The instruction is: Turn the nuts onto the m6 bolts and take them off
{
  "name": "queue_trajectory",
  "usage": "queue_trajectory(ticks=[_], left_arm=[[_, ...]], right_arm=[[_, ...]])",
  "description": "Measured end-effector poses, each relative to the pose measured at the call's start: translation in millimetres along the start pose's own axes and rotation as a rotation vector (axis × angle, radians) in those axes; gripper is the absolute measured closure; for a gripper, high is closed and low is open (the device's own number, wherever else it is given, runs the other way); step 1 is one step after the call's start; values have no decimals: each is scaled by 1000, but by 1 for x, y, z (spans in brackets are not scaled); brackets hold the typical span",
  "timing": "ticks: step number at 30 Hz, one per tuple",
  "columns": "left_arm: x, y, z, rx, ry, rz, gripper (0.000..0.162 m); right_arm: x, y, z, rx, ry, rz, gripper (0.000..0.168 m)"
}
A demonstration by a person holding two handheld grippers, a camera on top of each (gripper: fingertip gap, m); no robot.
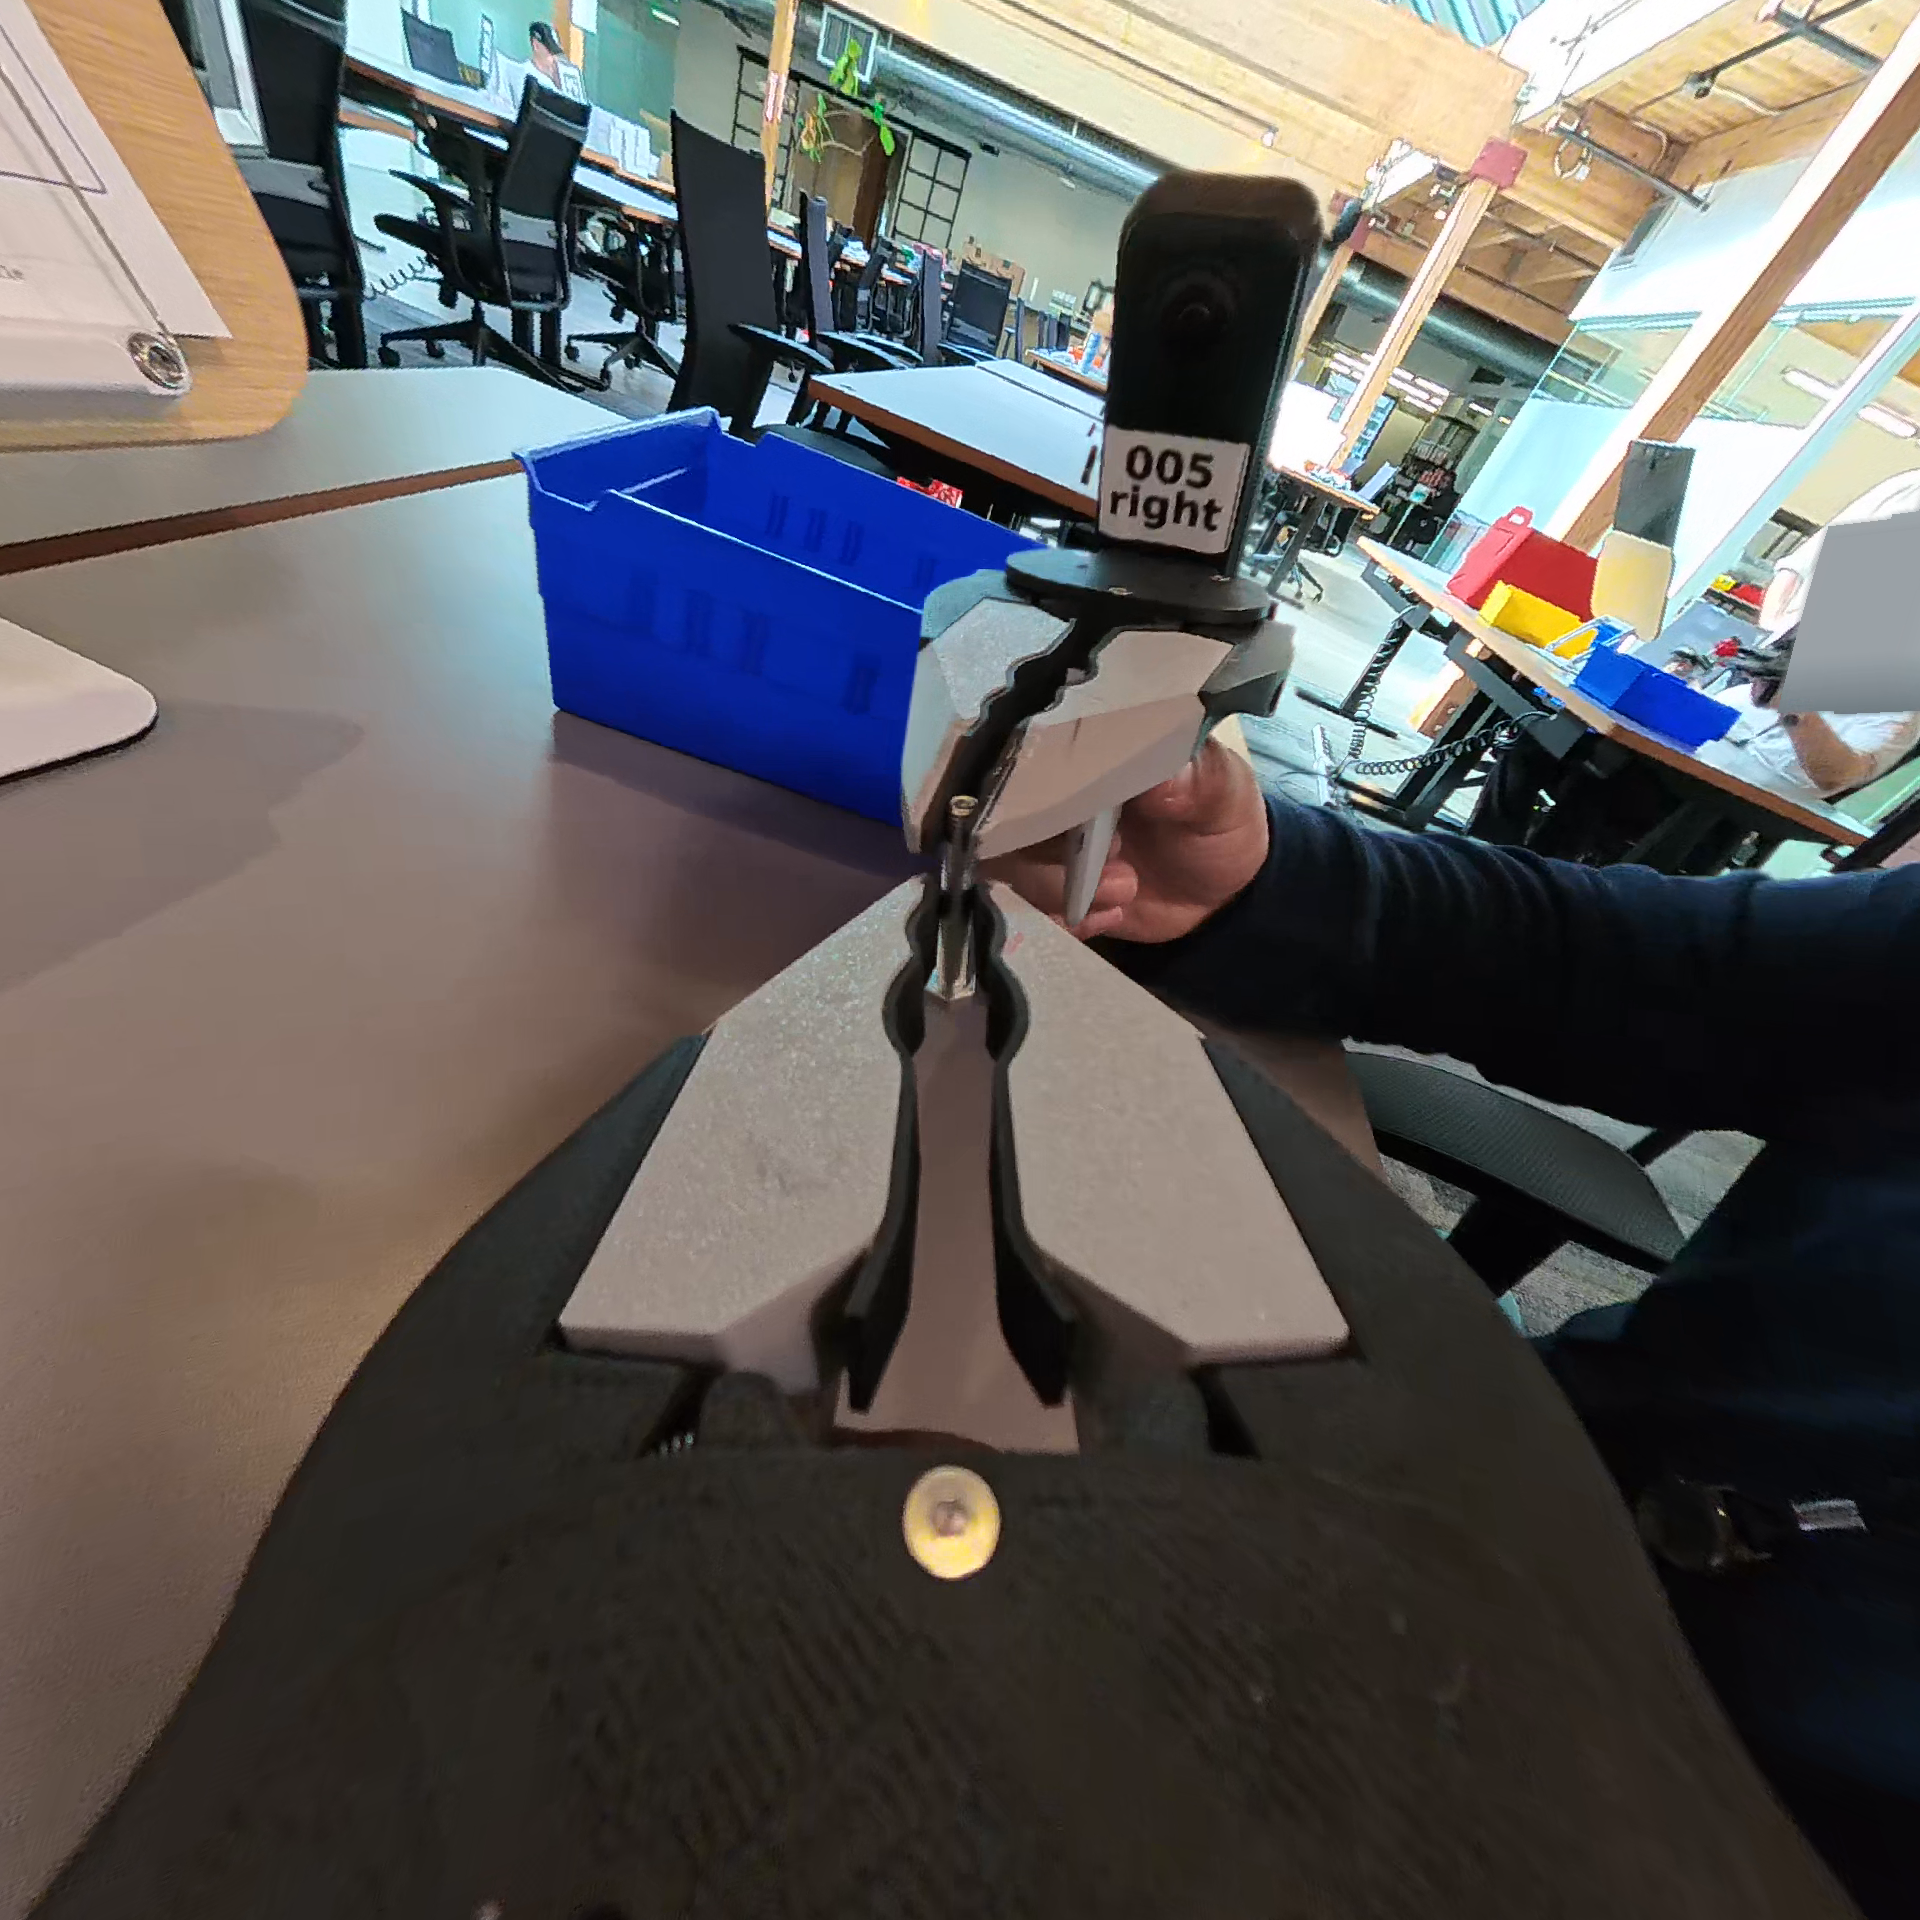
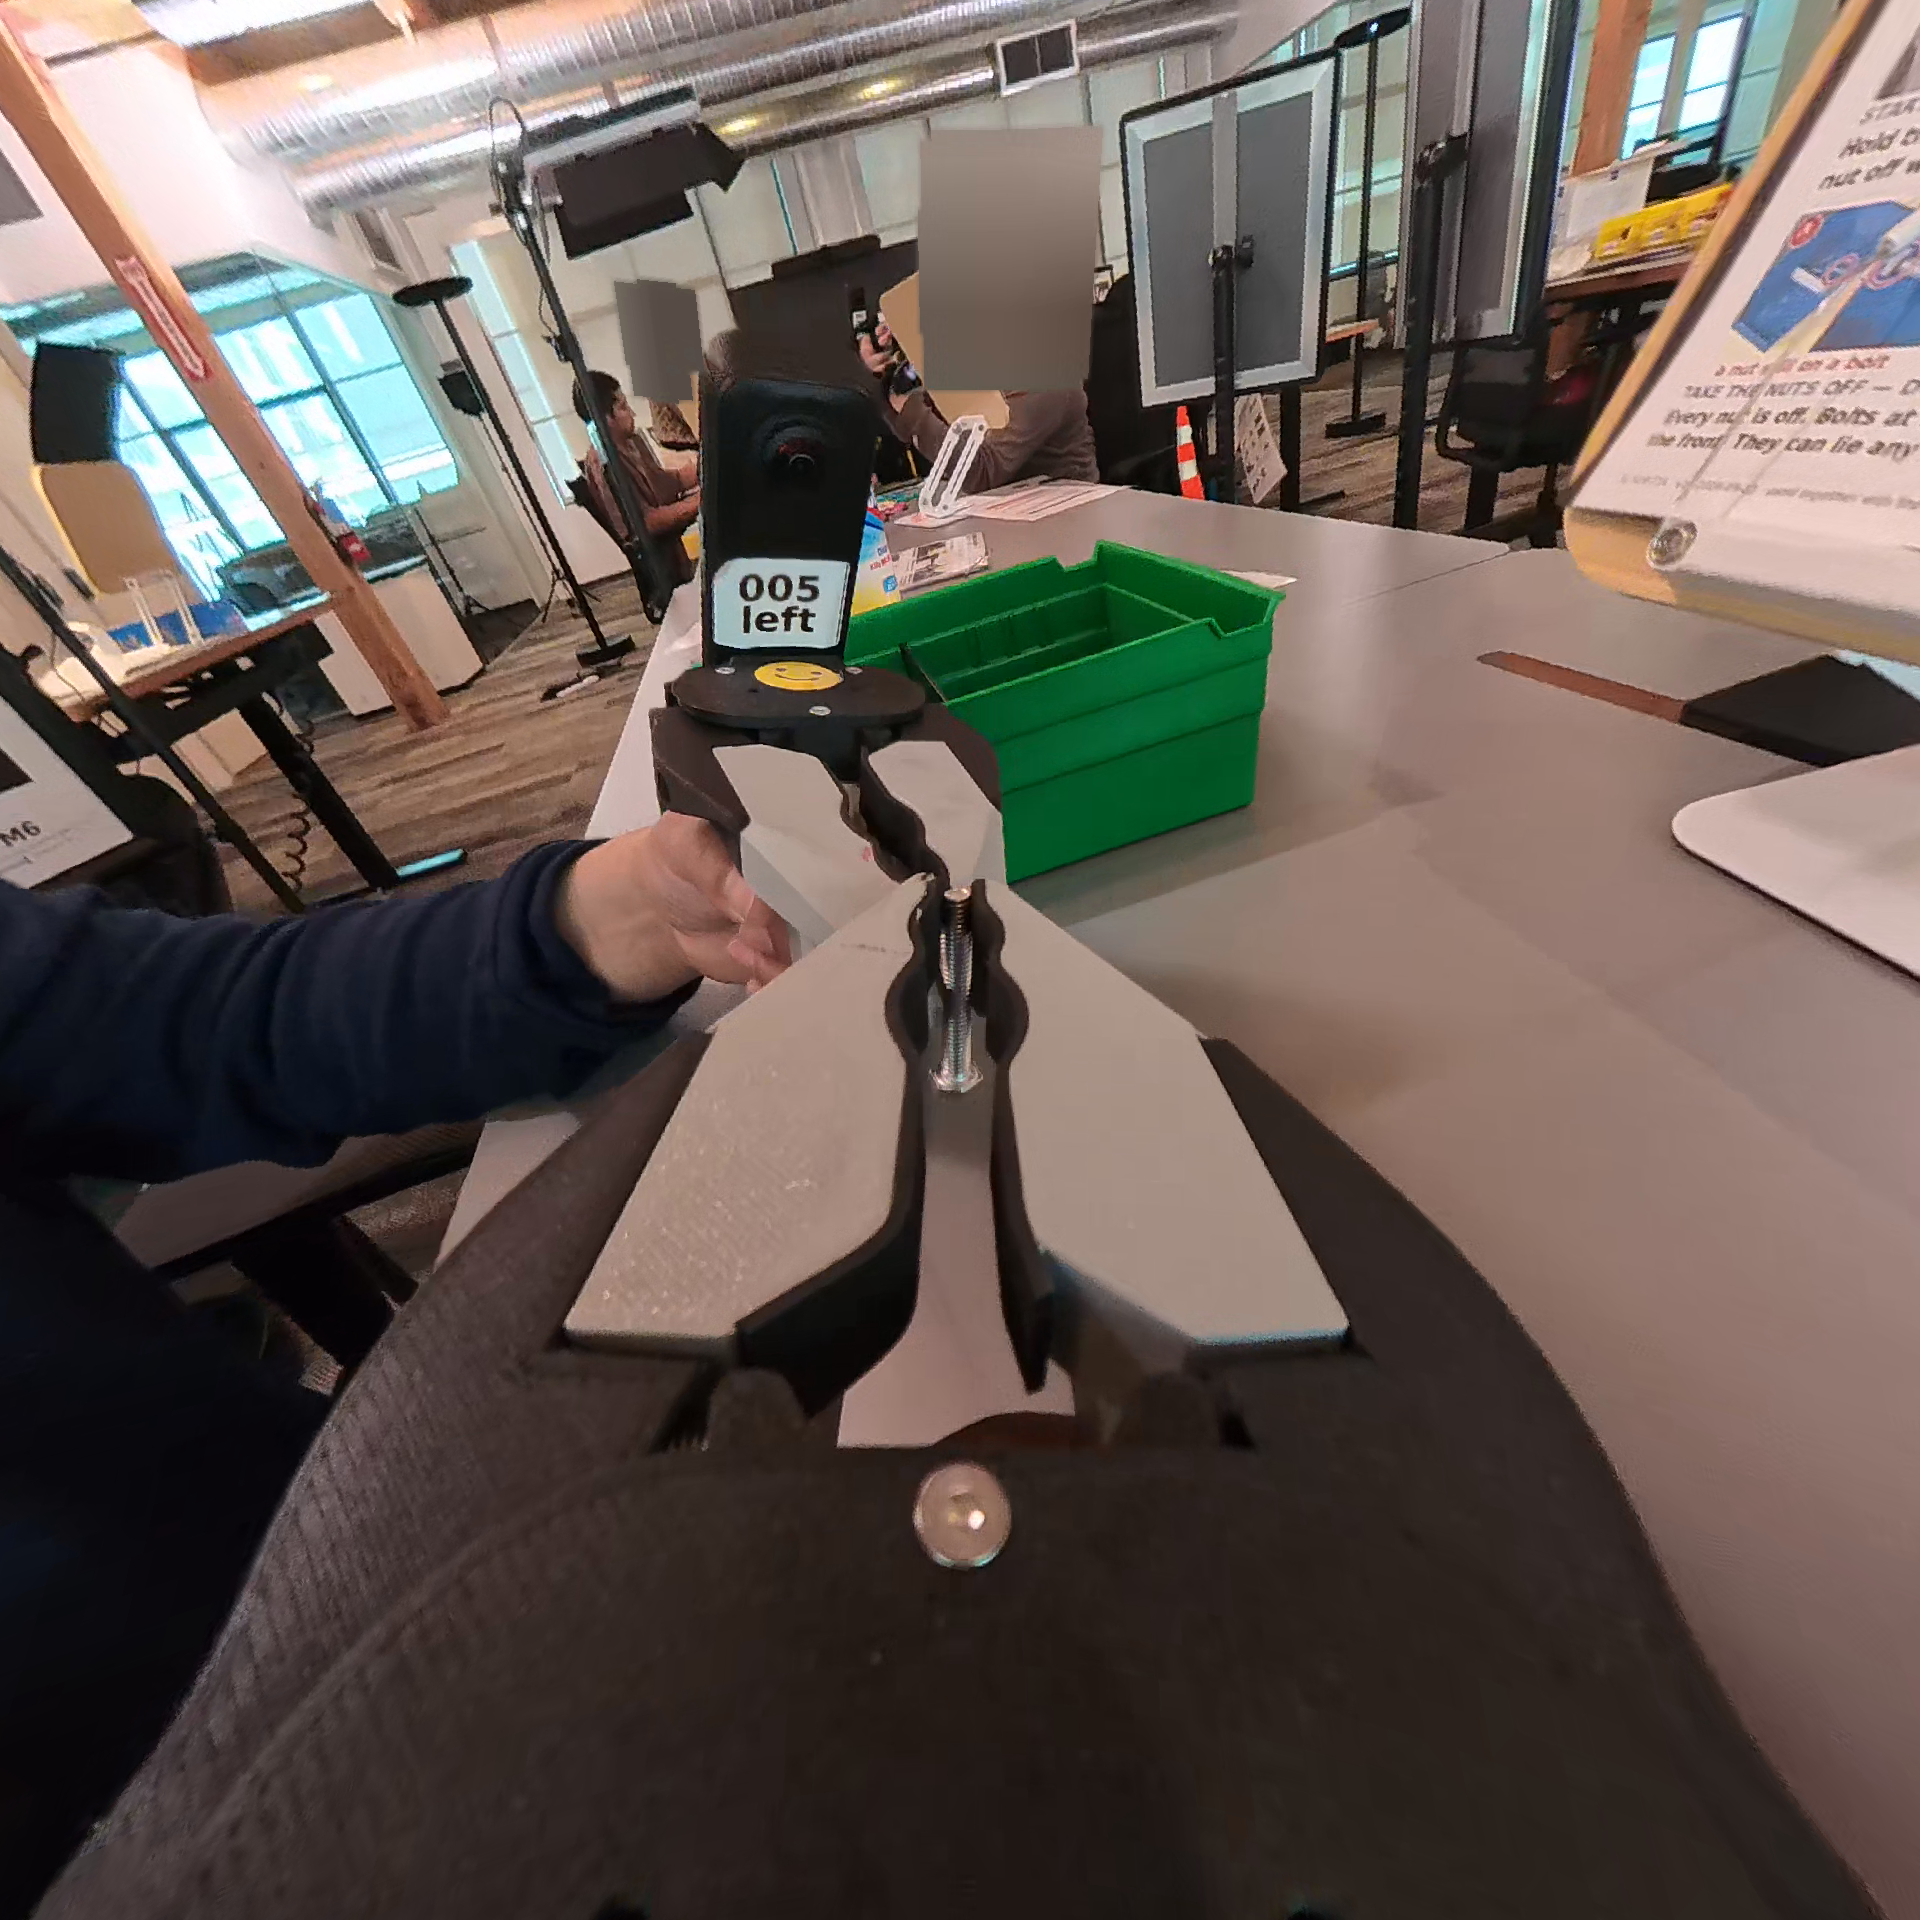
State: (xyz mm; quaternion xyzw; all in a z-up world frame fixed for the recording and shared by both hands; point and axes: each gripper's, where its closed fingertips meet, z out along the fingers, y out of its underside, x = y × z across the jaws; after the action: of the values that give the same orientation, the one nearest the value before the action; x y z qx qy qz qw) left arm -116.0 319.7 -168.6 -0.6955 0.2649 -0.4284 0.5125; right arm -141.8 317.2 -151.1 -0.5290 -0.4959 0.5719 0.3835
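In the right wrist view my right gripper [image 2: 954,896] is shut on a silver M6 bolt [image 2: 954,987]. The bolt lies between the fingers with its hex head toward the camera and its threaded end pointing at the left gripper [image 2: 920,878], tip to tip. In the left wrist view my left gripper [image 1: 951,896] is closed around a small silver hex piece, the nut [image 1: 951,982]. The threaded shaft [image 1: 956,862] runs from the nut up into the right gripper [image 1: 961,831]. Both are held above the grey table [image 1: 312,935].
A blue bin [image 1: 727,623] stands behind the right gripper. A green bin [image 2: 1122,727] stands behind the left one. An instruction board on a white base [image 2: 1818,842] is at the table's side. A person's hands [image 1: 1174,852] hold the gripper handles. My two grippers' fingertips are within a few centimetres of each other.
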Motion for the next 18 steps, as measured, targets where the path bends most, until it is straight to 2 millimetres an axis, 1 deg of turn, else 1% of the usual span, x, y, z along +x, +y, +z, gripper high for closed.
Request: queue_trajectory(ticks=[2,5,7,10,12,18], left_arm=[[-1,0,-2,1,-4,2,158],[-4,6,-1,-35,-15,10,154],[-5,9,-1,-48,-35,49,158],[-3,14,2,-74,-48,96,159],[-2,14,4,-77,-55,93,159],[-1,9,5,-32,-48,65,159]], right_arm=[[-1,-3,4,-5,-23,-8,167],[-5,-7,7,3,-70,6,166],[-3,-4,8,17,-72,16,166],[-2,-1,4,47,-78,61,166],[-1,-1,-1,46,-57,43,166],[3,-6,-8,71,-21,34,166]])
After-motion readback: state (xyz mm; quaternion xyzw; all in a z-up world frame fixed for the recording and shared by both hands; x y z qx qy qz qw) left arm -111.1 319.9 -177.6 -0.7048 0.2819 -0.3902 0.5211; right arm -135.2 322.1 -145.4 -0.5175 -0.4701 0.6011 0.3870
